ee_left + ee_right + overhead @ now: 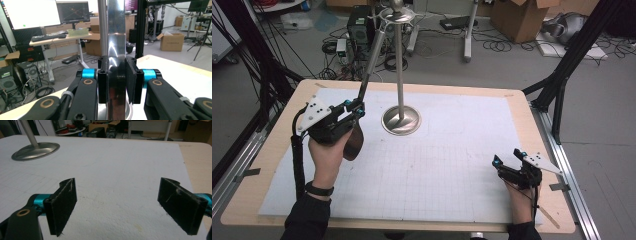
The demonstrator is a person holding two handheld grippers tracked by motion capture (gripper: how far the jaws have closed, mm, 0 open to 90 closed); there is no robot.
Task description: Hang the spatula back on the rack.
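Clearly the work centres on a long utensil point(371, 60) with a slim, polished metal handle and a dark brown, rounded spoon-like head at its lower end. Seen from above, the handle runs up and away from the left gripper point(354, 107) toward the crown of a tall metal stand point(400, 75), and its tip lies at or just beside the hooks up there; whether it touches them cannot be told. The brown head hangs just below and behind the jaws, close to the person's left hand point(328, 150).

In the left gripper view, the left gripper's point(117, 80) two black pads are drawn in narrow and press flat on either side of the shiny handle point(116, 50), which rises straight up between them. The stand's pole point(102, 27) rises just beside the handle, to its left.

Over at the near right part of the table point(532, 107), the right gripper point(507, 159) rests low above the white gridded mat point(452, 165), well apart from the utensil. Its jaws stand wide, with bare mat between the pads point(62, 205) and nothing gripped. The stand's round base point(35, 150) lies far ahead of it, to its left.
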